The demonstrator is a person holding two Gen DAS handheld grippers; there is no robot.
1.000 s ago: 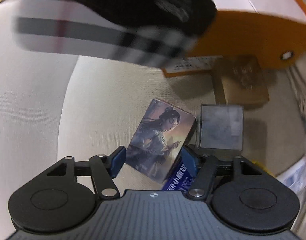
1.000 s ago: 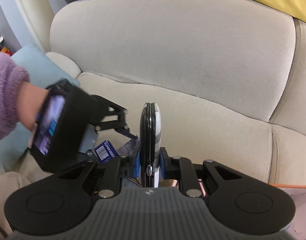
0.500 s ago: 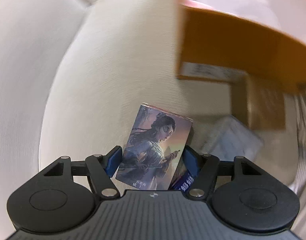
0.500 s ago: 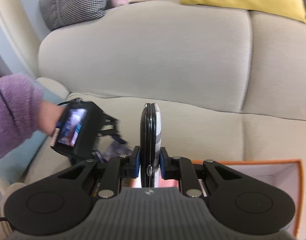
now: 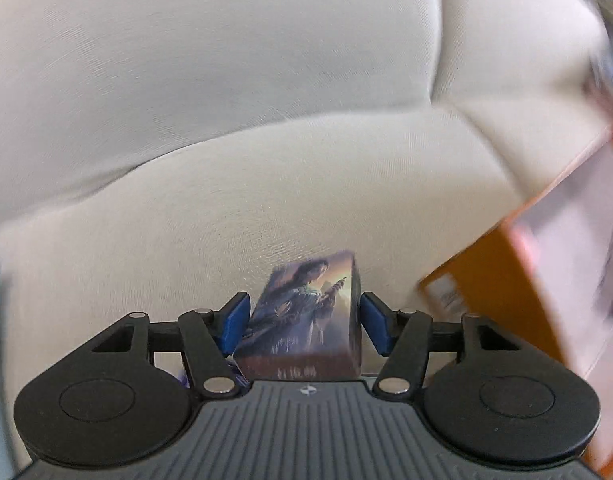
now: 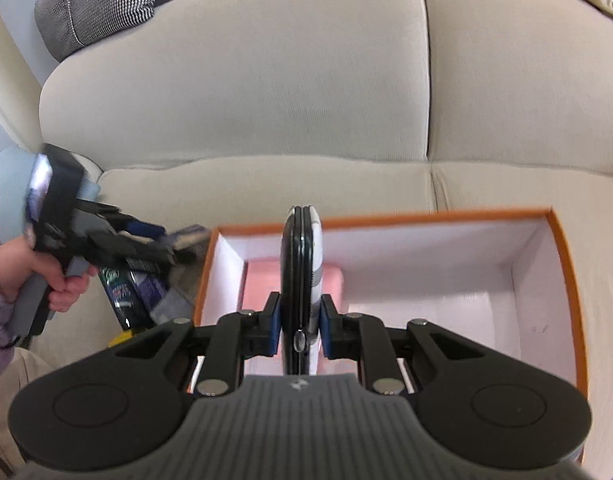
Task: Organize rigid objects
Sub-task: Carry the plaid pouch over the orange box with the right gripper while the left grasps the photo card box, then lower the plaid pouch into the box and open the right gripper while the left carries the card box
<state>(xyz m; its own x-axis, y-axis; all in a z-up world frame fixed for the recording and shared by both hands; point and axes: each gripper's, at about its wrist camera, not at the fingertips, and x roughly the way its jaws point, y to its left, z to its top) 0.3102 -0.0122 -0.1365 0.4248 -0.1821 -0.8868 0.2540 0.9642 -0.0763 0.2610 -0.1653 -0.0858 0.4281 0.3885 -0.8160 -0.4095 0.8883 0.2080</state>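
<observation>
While the right gripper [image 6: 300,316] hangs over the orange box [image 6: 568,264], its jaws are clamped on a flat black-and-white case [image 6: 302,264] held on edge above a pink item [image 6: 262,284] inside the box. Left of the box, the left gripper [image 5: 304,322] holds an illustrated card box [image 5: 306,316] above the sofa seat [image 5: 226,208], jaws closed to its width.

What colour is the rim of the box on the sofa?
Orange; the box has an orange rim and white inside walls, clearest in the right wrist view.
</observation>
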